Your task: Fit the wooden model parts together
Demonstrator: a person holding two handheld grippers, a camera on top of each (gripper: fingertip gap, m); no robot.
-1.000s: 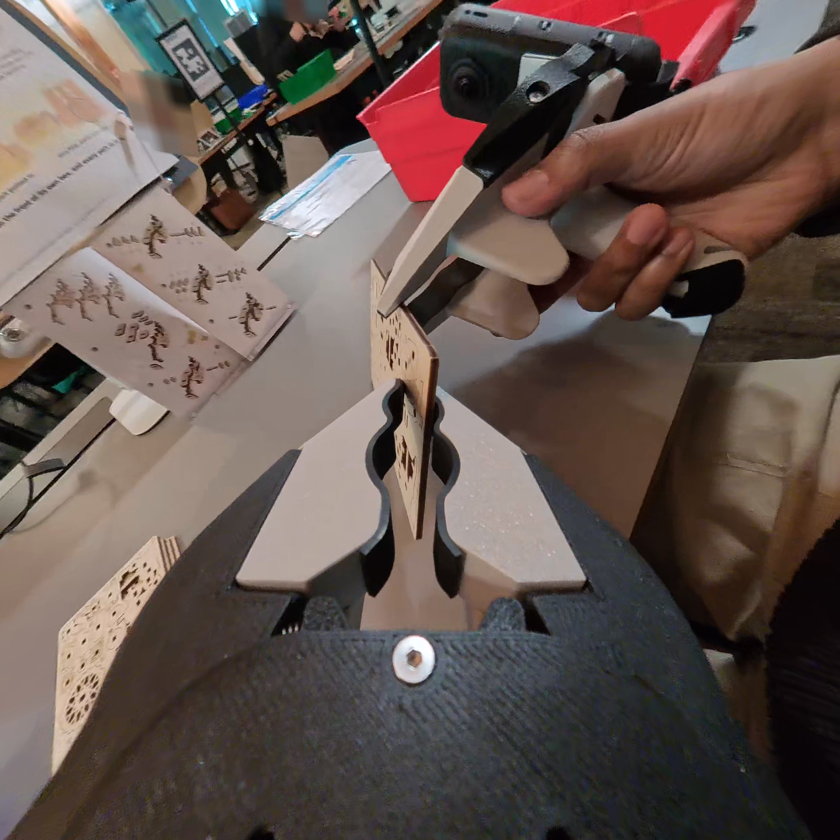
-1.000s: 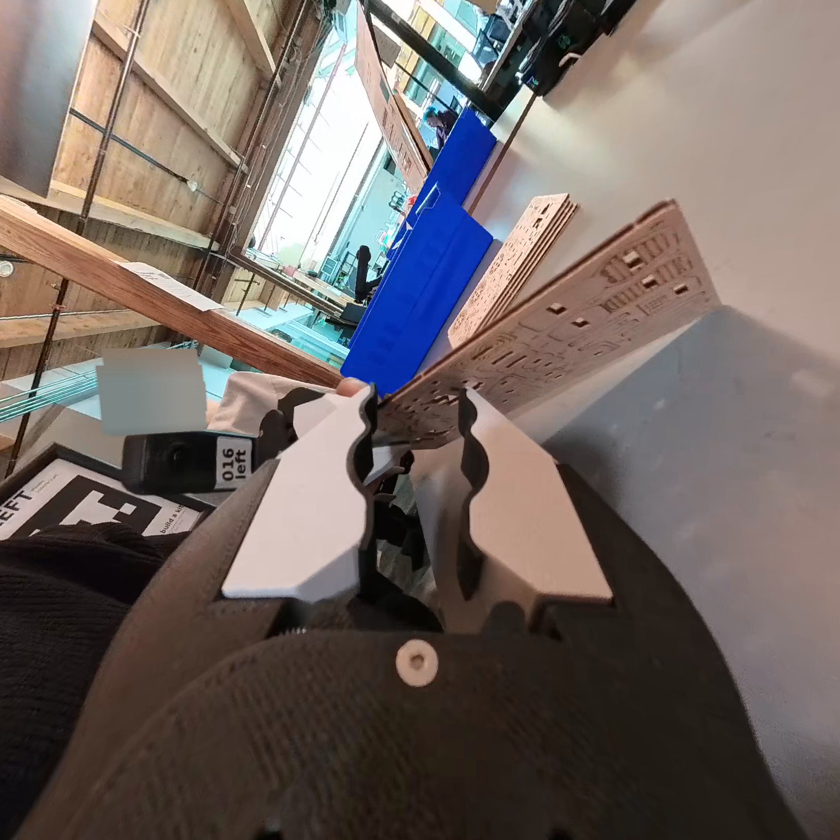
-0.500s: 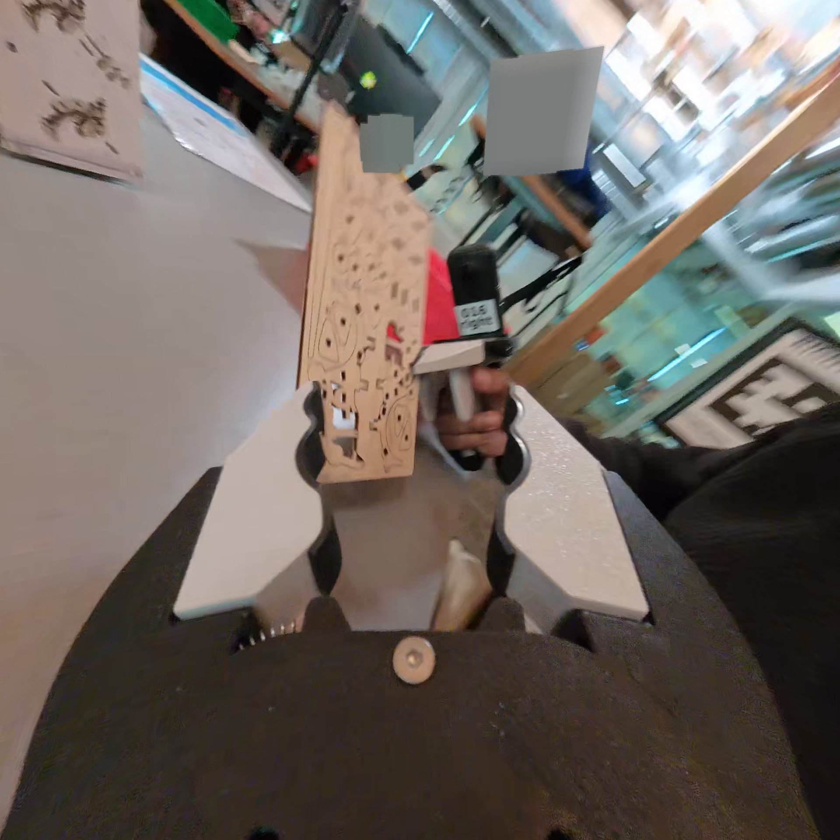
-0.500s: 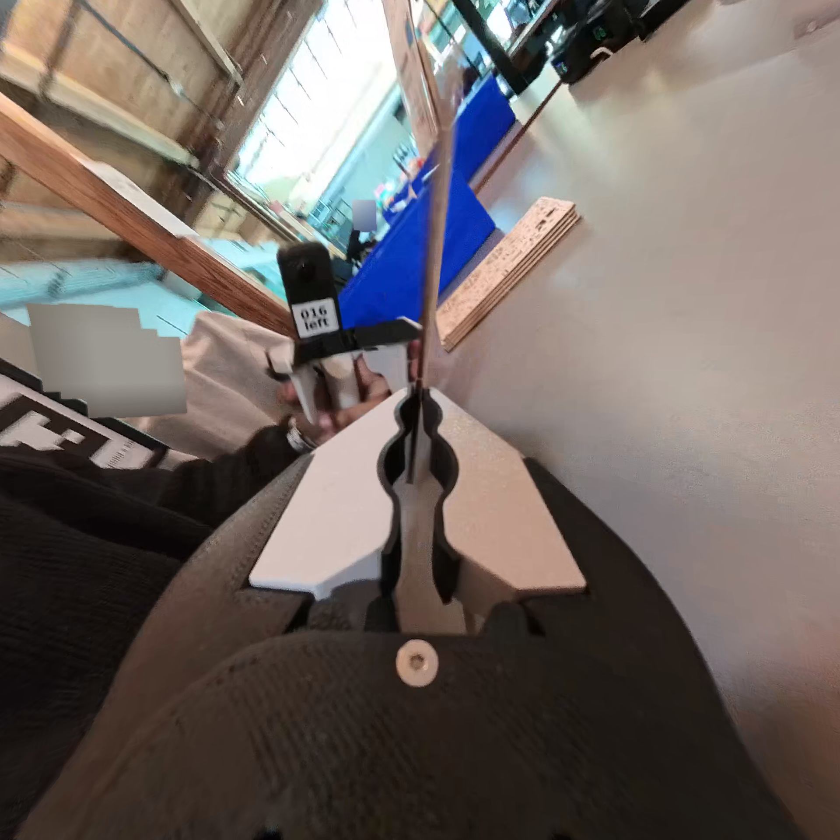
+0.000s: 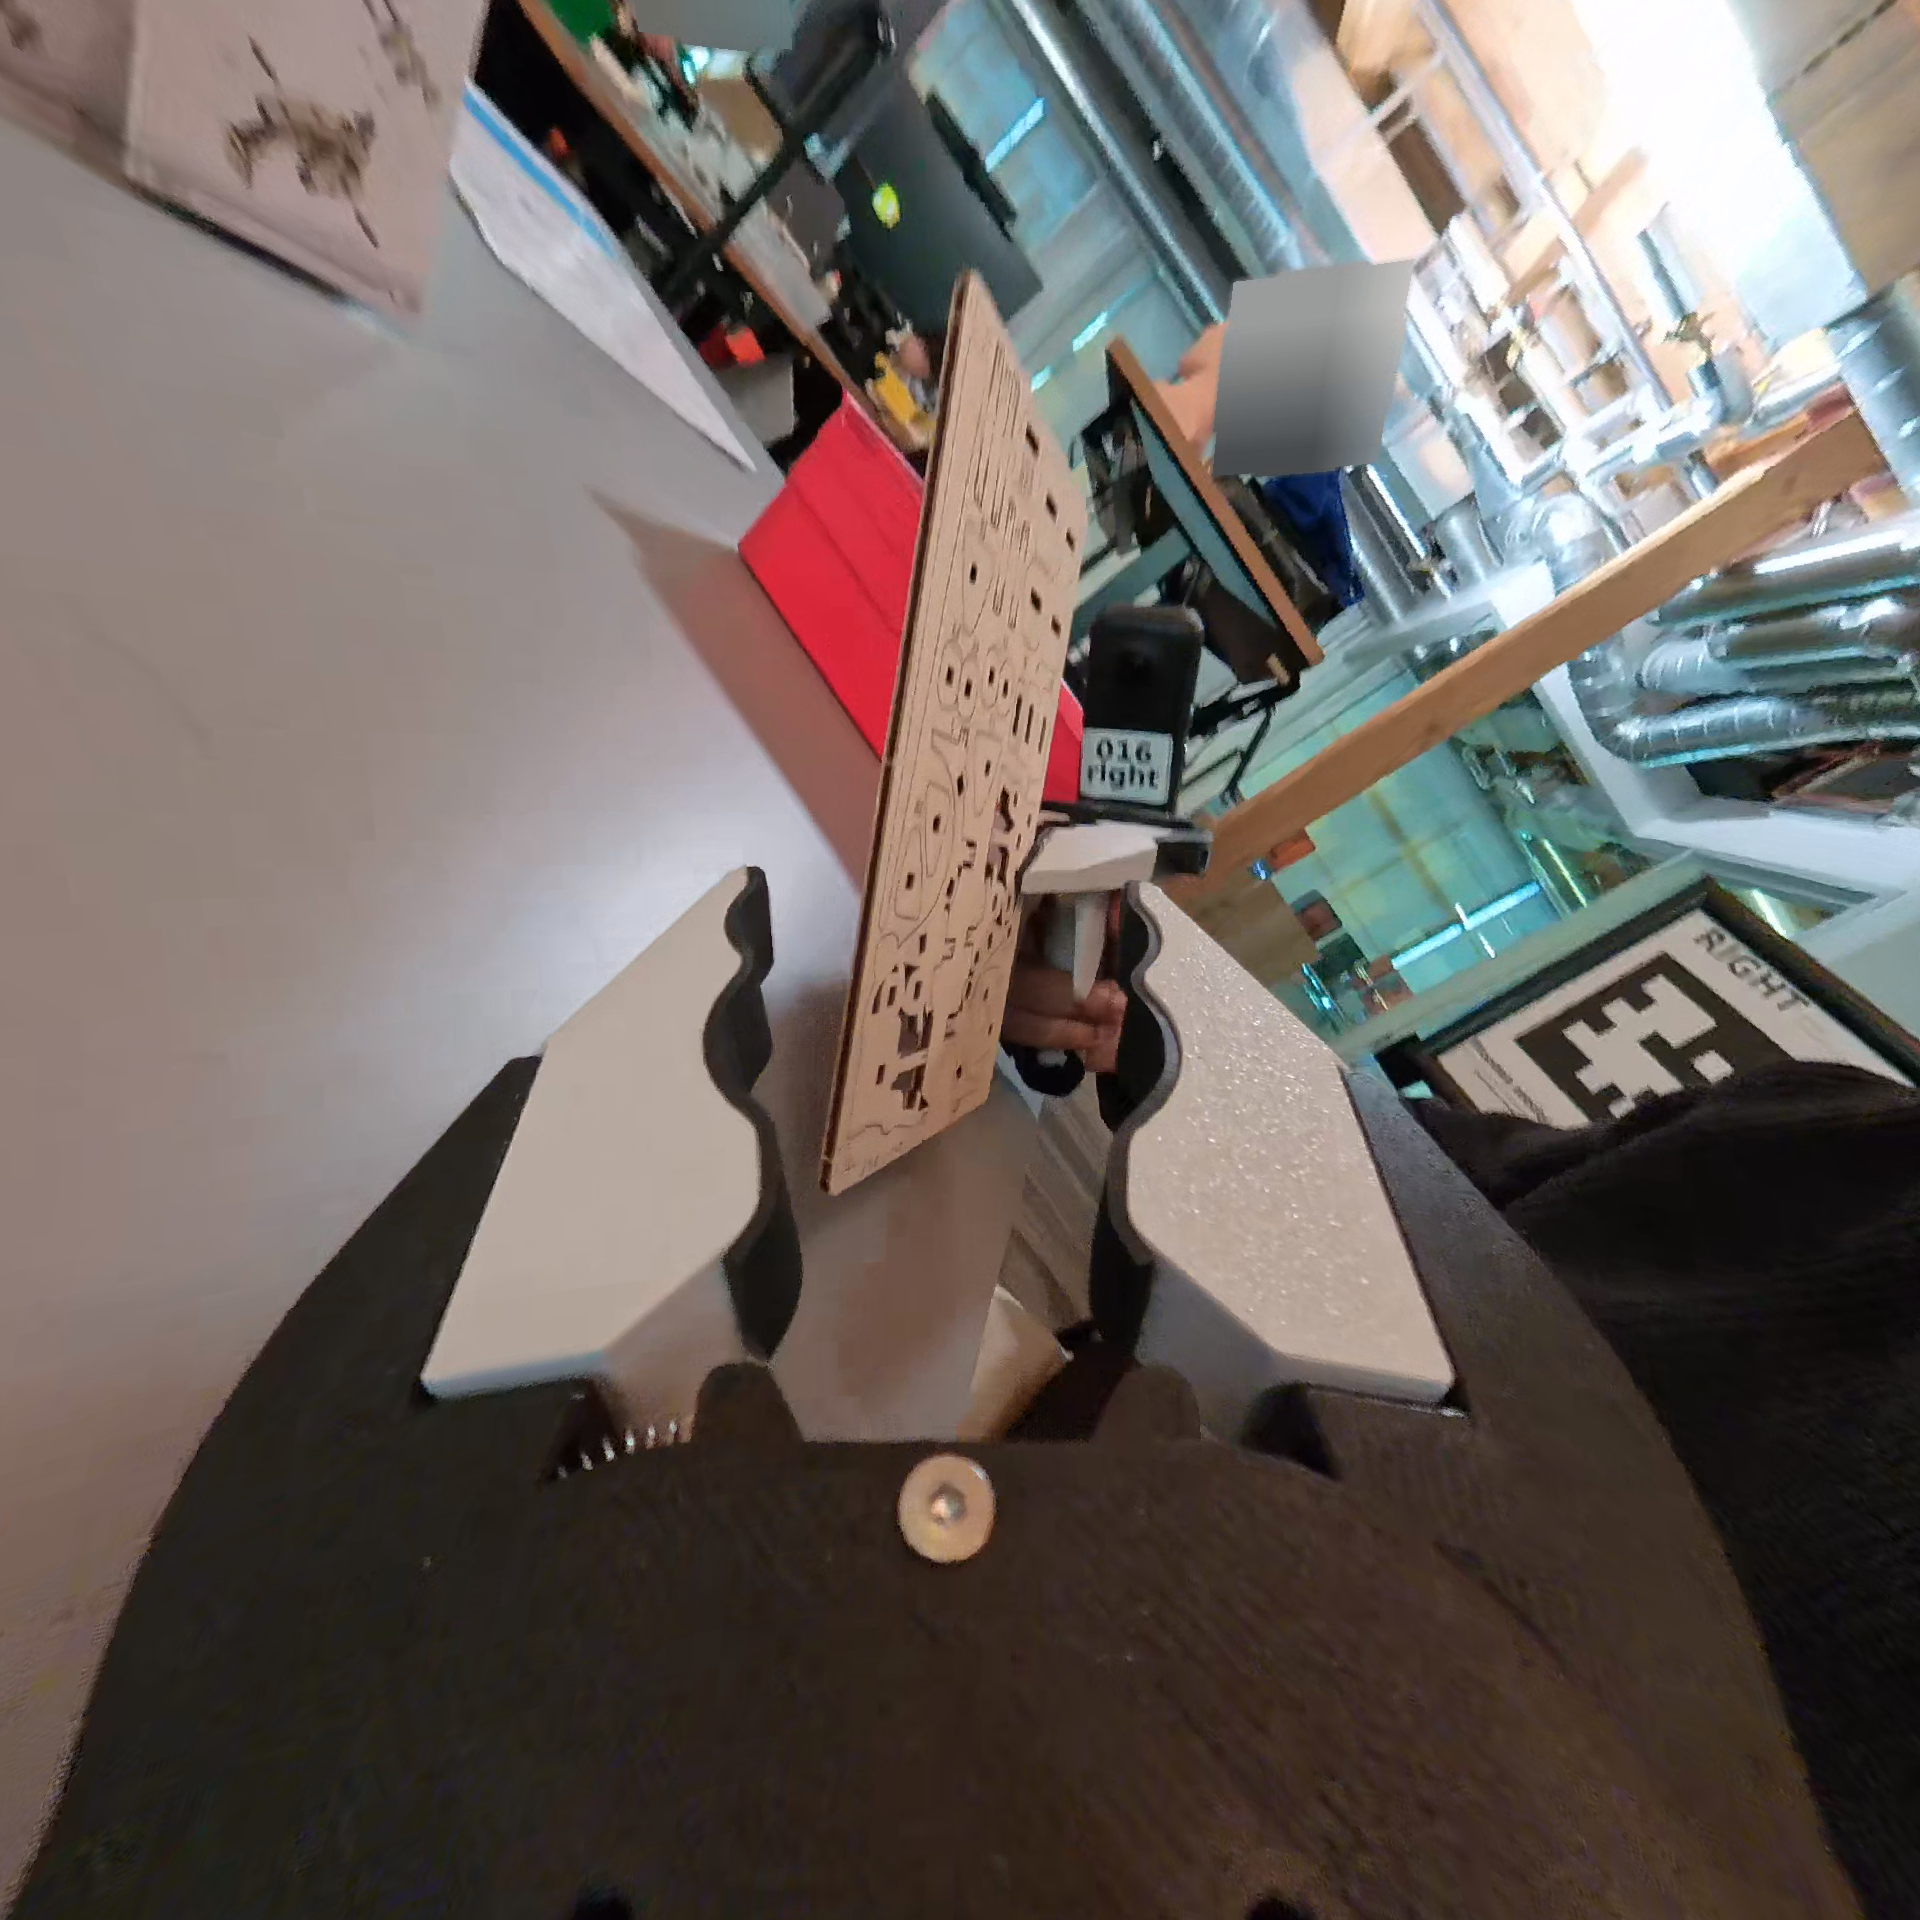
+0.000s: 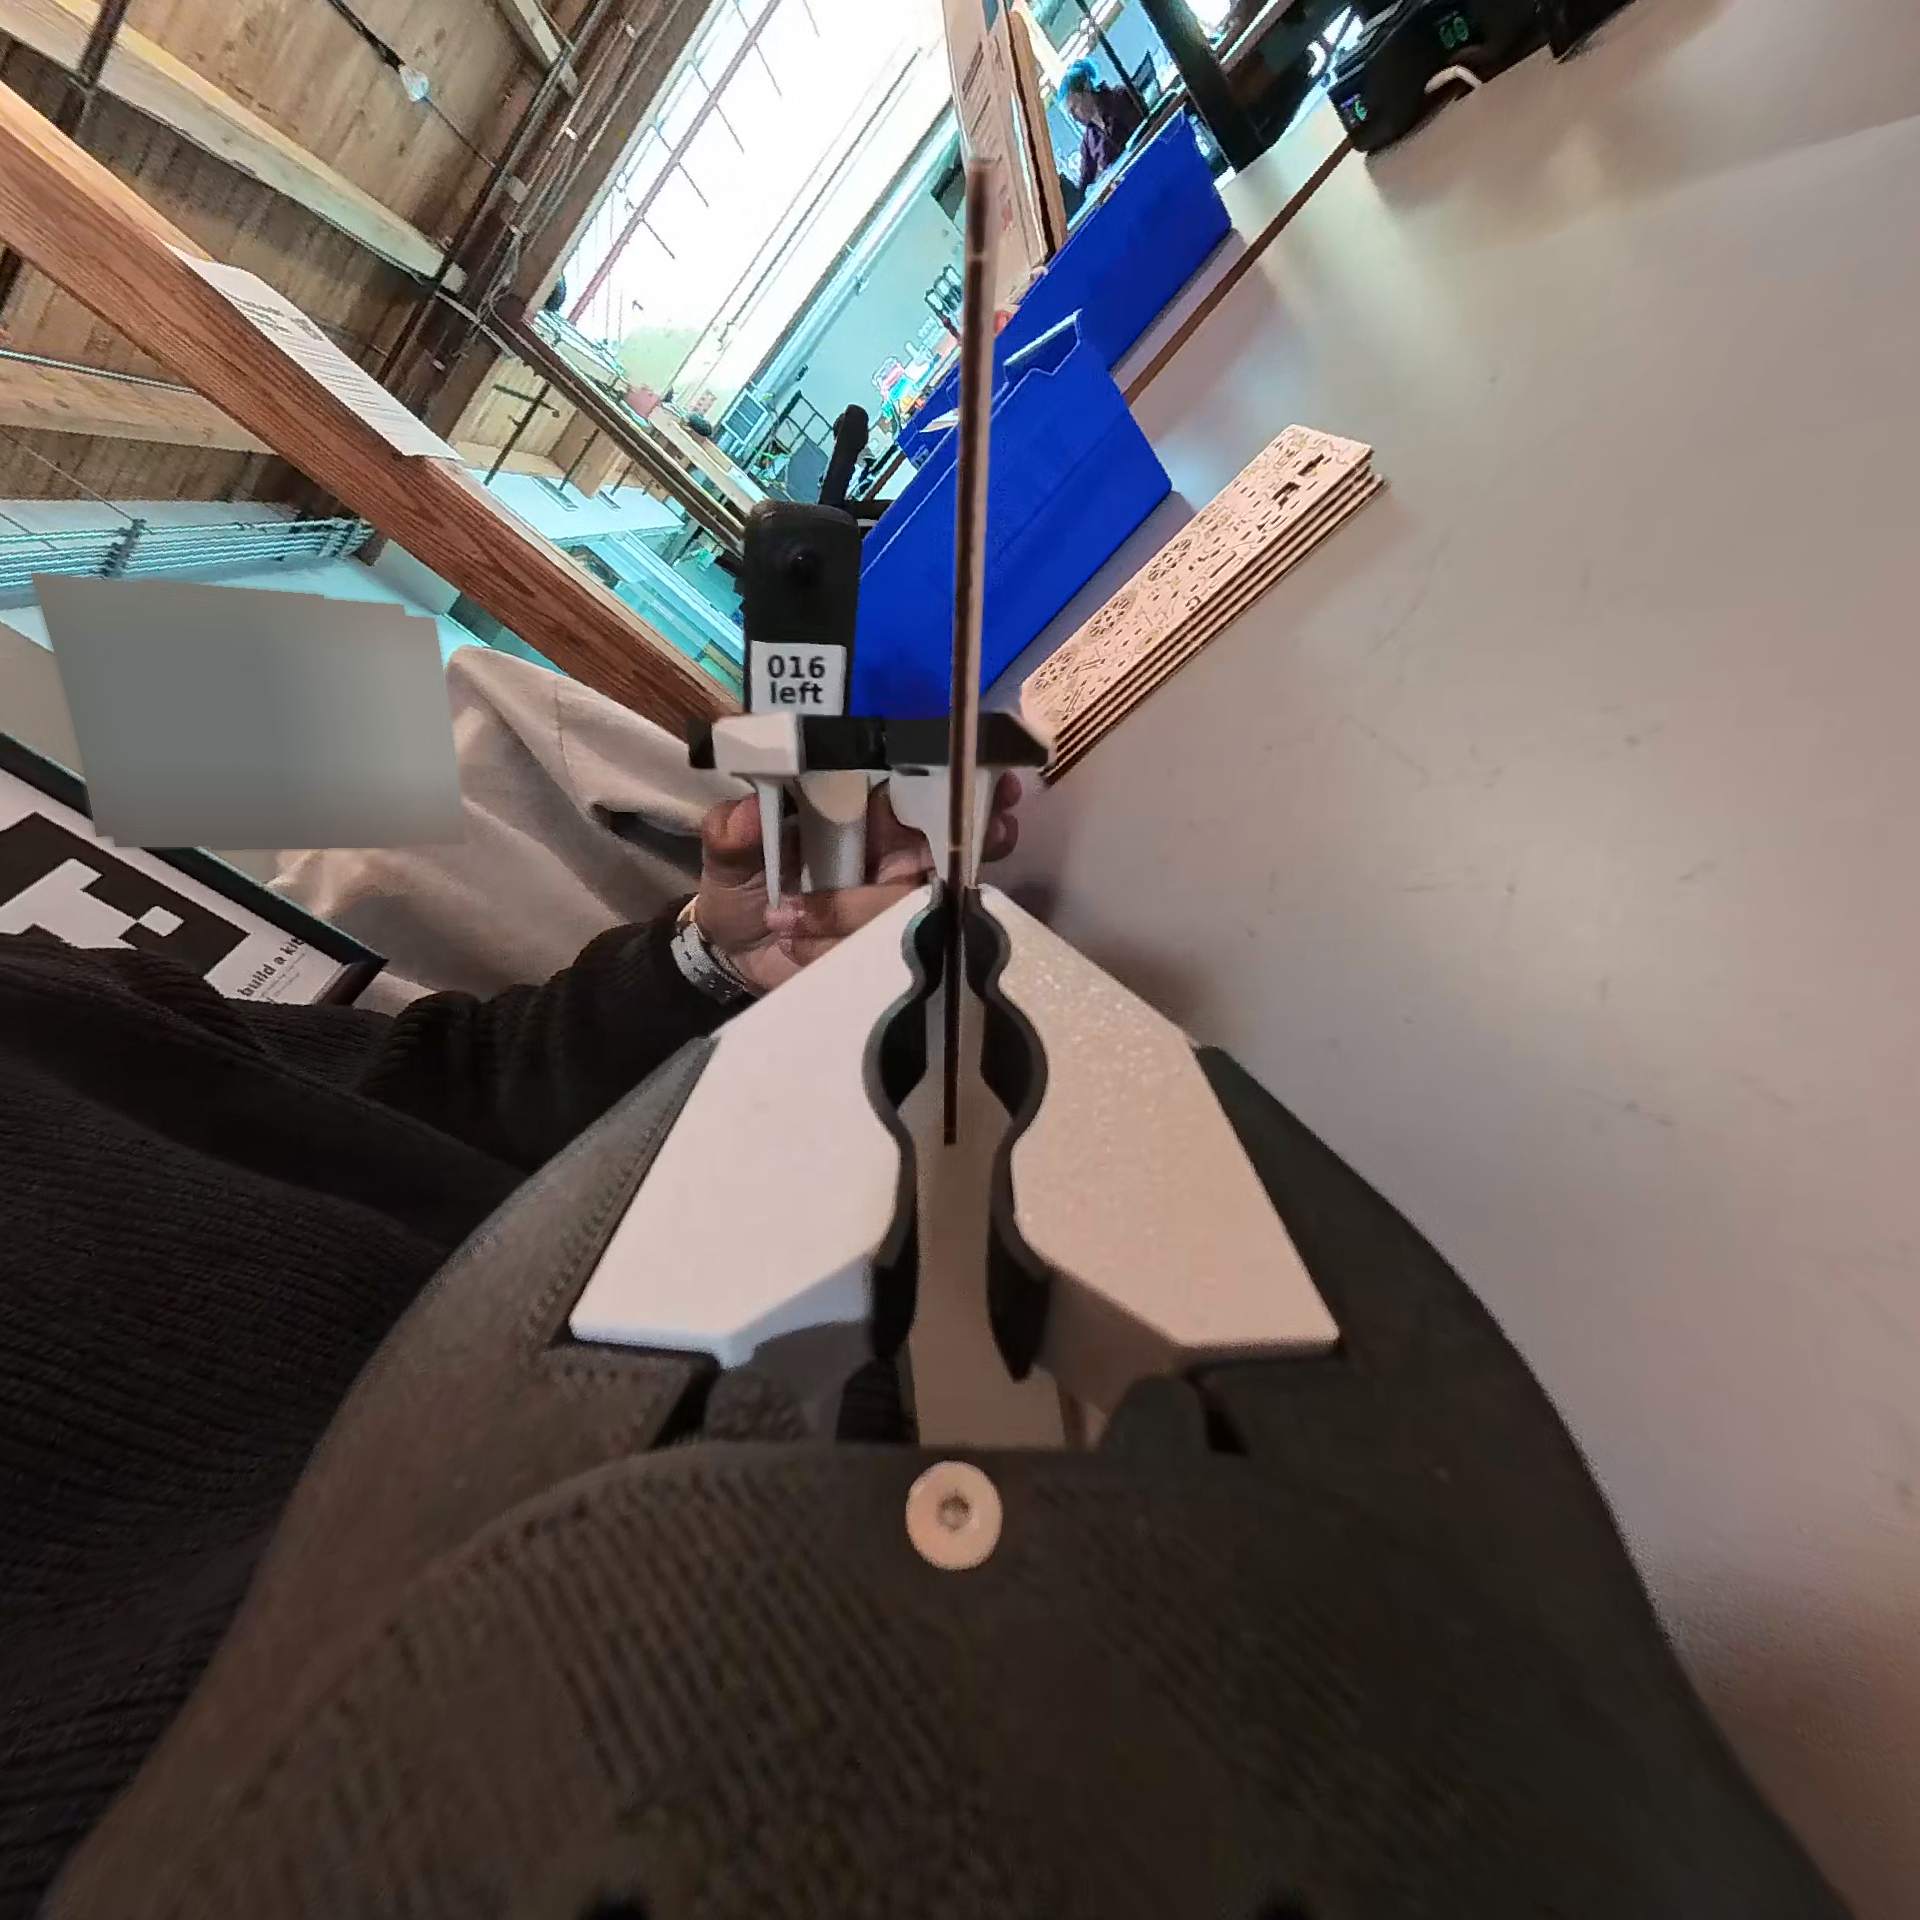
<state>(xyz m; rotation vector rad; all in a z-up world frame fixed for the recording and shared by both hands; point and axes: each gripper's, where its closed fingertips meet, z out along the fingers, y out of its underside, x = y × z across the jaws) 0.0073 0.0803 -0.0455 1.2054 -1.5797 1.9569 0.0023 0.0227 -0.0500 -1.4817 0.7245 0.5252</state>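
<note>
A thin laser-cut wooden parts sheet [image 5: 966, 748] stands upright above the grey table [image 5: 312, 727]. My right gripper [image 6: 956, 909] is shut on its lower edge; in the right wrist view the sheet [image 6: 971, 468] shows edge-on as a dark line. My left gripper [image 5: 940, 914] is open. The sheet's lower corner hangs between its spread fingers without touching either. The right gripper [image 5: 1086, 862] shows behind the sheet in the left wrist view. The left gripper [image 6: 862, 758], held in a hand, shows beyond the sheet in the right wrist view.
A stack of wooden sheets [image 6: 1205, 603] lies on the table [image 6: 1507, 831] next to a blue bin [image 6: 1029, 520]. A red bin [image 5: 831, 592] stands behind the held sheet. Printed instruction pages [image 5: 270, 135] are at the far left. A dark sleeve [image 6: 208, 1143] is close by. Across from one pair of fingers to the other is roughly 7 cm.
One second ago my left gripper was shut on the sheet and the right was open. The right closed on the sheet, the left let go and has opened wider. The sheet now stands upright.
</note>
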